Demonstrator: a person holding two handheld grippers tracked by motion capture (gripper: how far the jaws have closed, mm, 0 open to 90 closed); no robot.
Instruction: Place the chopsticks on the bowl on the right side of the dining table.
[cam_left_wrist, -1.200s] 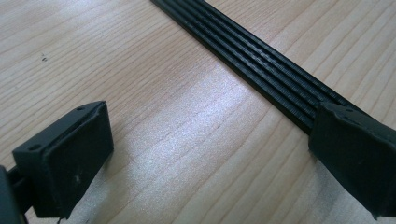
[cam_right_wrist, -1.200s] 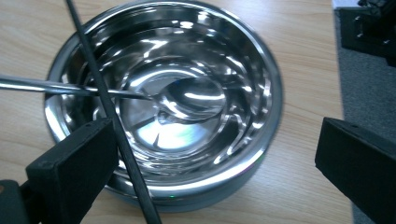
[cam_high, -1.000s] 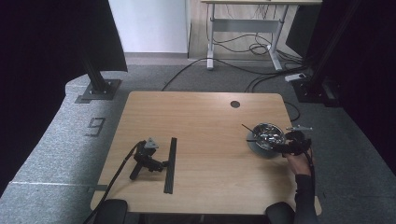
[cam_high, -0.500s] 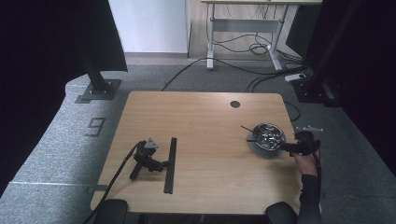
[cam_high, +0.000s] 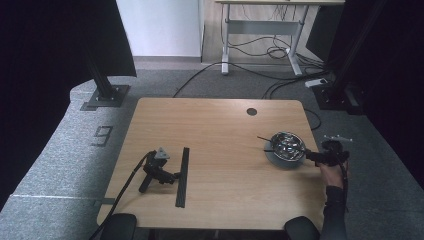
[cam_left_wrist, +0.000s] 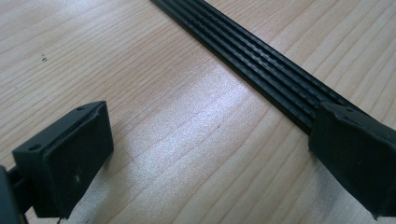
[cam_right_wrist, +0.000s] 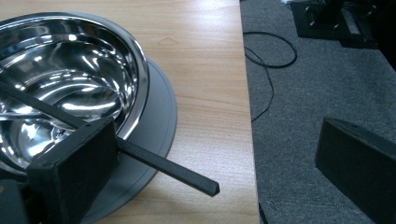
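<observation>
Bowl (cam_high: 286, 145) seated on grey plate (cam_high: 280, 161) near table's (cam_high: 220, 130) right edge; black stick (cam_right_wrist: 154, 163) laid across it, reachable. Right gripper (cam_high: 320, 157) held spread beside it. Left gripper (cam_high: 159, 169) parked, spread, against black strip (cam_high: 182, 176).

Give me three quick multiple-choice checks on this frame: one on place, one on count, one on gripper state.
1. Where does the steel bowl sit?
A. on a grey plate near the table's right edge
B. on the carpet
C. beside the black strip

2. How many black sticks lie in the bowl?
A. none
B. two
C. five

3. How is the right gripper?
A. shut on the bowl
B. shut on a stick
C. open

Answers: 1 A, the plate's rim shows under the bowl; 2 B, two sticks stick out at its left in the high view; 3 C, its jaws stand wide apart, holding nothing.
</observation>
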